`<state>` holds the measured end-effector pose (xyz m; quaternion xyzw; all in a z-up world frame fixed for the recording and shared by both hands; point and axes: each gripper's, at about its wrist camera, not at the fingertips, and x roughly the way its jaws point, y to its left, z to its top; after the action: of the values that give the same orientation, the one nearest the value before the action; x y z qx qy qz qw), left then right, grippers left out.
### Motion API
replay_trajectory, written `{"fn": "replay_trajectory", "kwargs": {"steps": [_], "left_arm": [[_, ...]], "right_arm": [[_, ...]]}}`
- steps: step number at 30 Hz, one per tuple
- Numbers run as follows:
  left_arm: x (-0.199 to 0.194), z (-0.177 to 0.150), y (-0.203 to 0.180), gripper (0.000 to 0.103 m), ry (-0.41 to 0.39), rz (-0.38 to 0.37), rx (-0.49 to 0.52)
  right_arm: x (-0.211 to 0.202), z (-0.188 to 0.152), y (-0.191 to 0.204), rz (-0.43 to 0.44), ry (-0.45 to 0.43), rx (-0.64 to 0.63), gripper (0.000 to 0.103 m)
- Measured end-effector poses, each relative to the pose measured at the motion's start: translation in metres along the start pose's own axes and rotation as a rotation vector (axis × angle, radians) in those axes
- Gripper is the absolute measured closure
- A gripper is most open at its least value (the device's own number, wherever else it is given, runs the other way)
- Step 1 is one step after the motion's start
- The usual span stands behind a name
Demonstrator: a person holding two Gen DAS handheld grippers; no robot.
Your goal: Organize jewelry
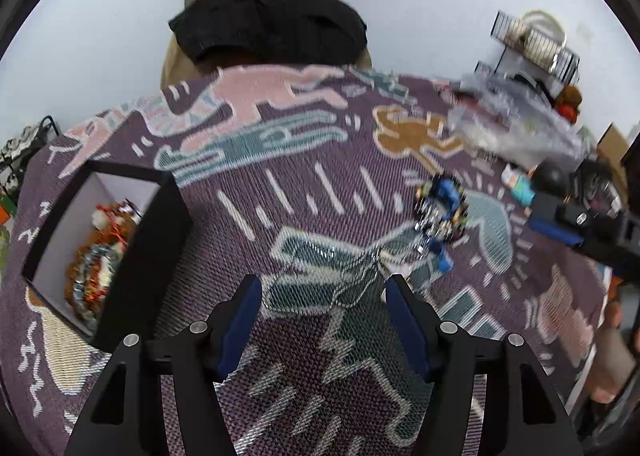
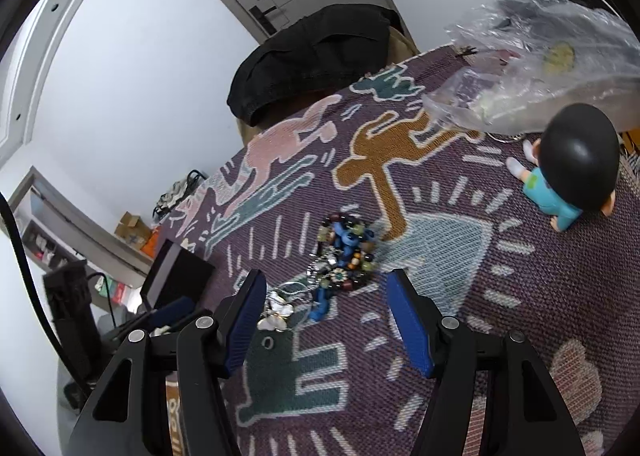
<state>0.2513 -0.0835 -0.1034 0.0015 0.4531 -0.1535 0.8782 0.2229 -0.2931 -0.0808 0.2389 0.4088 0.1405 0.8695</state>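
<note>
While both claws are held above the patterned cloth of the table [image 2: 520, 296], the left claw [image 1: 322, 288] and the right claw [image 2: 326, 284] are seen with jaws apart and nothing gripped. The heap of bead bracelets [image 2: 346, 252] lies loose on the cloth just beyond the right claw. More jewelry [image 1: 98, 252] is seen inside the black box [image 1: 160, 240], left of the left claw.

Black gripper [image 1: 322, 288] frames, blue pads, silver screws.
</note>
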Motion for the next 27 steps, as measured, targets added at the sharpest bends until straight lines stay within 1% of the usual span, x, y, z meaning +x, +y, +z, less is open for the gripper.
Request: {"fn": "replay_trajectory", "kwargs": {"steps": [2, 3, 5, 7, 10, 12, 13, 14, 15, 17, 19, 22, 24, 27], "left_arm": [[0.008, -0.003, -0.001, 0.048, 0.029, 0.015, 0.014], [0.013, -0.004, -0.002, 0.05, 0.045, 0.013, 0.018], [0.021, -0.006, -0.004, 0.051, 0.066, 0.01, 0.027], [0.028, -0.006, -0.009, 0.051, 0.077, 0.022, 0.048], [0.035, -0.005, -0.017, 0.051, 0.067, 0.053, 0.087], [0.037, -0.004, -0.02, 0.055, 0.056, 0.072, 0.093], [0.038, -0.004, -0.022, 0.067, 0.049, 0.078, 0.104], [0.038, -0.003, -0.023, 0.082, 0.047, 0.068, 0.109], [0.039, -0.002, -0.024, 0.089, 0.05, 0.065, 0.109], [0.04, 0.001, -0.024, 0.093, 0.055, 0.066, 0.109], [0.039, 0.002, -0.023, 0.1, 0.047, 0.054, 0.109], [0.033, 0.005, -0.02, 0.102, 0.034, 0.046, 0.088], [0.022, 0.009, -0.016, 0.102, 0.0, 0.039, 0.076], [0.002, 0.017, -0.012, 0.102, -0.051, 0.04, 0.065]], "right_arm": [[0.001, 0.0, -0.005, -0.003, 0.002, 0.01, 0.039], [0.002, -0.001, -0.007, -0.003, 0.004, 0.013, 0.039], [0.004, -0.001, -0.01, -0.003, 0.008, 0.016, 0.039], [0.006, -0.002, -0.013, -0.003, 0.016, 0.019, 0.039], [0.012, -0.002, -0.016, -0.008, 0.027, 0.021, 0.039], [0.015, -0.001, -0.018, -0.012, 0.031, 0.024, 0.039], [0.017, 0.0, -0.02, -0.013, 0.032, 0.026, 0.039], [0.018, 0.001, -0.021, -0.015, 0.034, 0.028, 0.039], [0.02, 0.003, -0.021, -0.017, 0.036, 0.028, 0.04], [0.025, 0.006, -0.022, -0.016, 0.046, 0.028, 0.042], [0.032, 0.009, -0.02, -0.015, 0.058, 0.022, 0.045], [0.043, 0.014, -0.018, -0.021, 0.077, 0.013, 0.05], [0.049, 0.016, -0.018, -0.027, 0.086, 0.011, 0.053], [0.057, 0.019, -0.019, -0.037, 0.097, 0.01, 0.054]]}}
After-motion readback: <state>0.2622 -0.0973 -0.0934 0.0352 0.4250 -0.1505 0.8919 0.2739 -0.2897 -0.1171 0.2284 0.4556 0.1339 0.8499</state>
